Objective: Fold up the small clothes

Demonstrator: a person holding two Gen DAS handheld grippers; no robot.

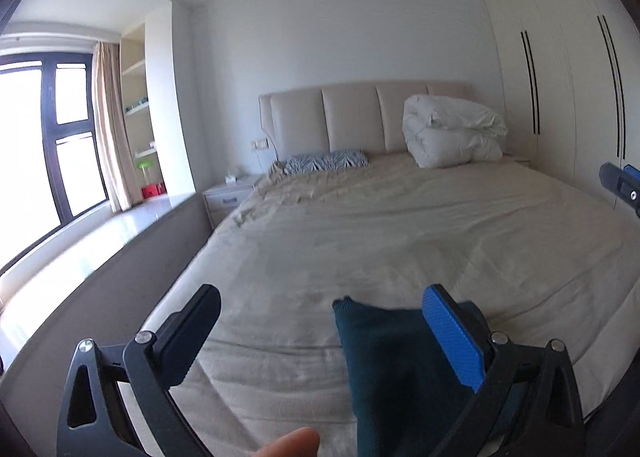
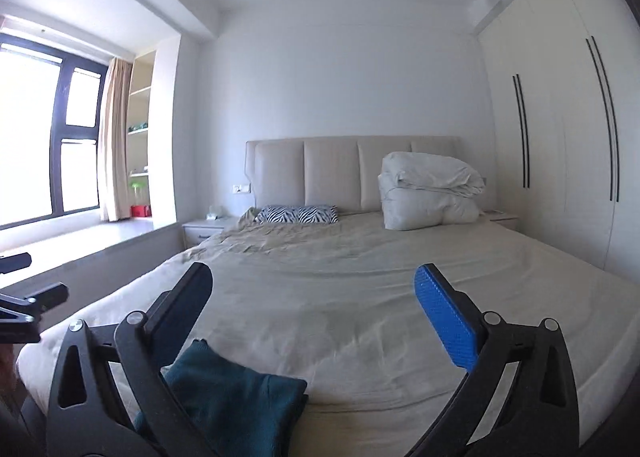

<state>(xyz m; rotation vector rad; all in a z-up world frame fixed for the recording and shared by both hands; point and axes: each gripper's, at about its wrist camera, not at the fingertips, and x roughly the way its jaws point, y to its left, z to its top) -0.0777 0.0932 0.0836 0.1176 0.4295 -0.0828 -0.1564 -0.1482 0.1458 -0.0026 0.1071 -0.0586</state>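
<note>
Lying on the near edge of the bed (image 2: 360,297), the dark teal garment (image 2: 236,397) looked already folded into a compact shape, with its upper edge fairly straight. The left claw (image 1: 320,337) was held with its fingers wide apart, nothing between them; in its view the garment sat under and behind the blue pad (image 1: 452,341) of the right-side finger. The right claw (image 2: 316,313) was also spread open and empty, and the garment was low on its left side, partly hidden by the black finger (image 2: 176,317). Both claws hovered above the bed and pointed forward toward the headboard (image 2: 352,173), nearly level, side by side and near each other. A fingertip of the person (image 1: 288,445) showed at the bottom of the left view. If one more fold was wanted, it seemed best to lower each claw onto a near corner, close on a single layer only, and lift both corners together, so the cloth would not twist or bunch.
</note>
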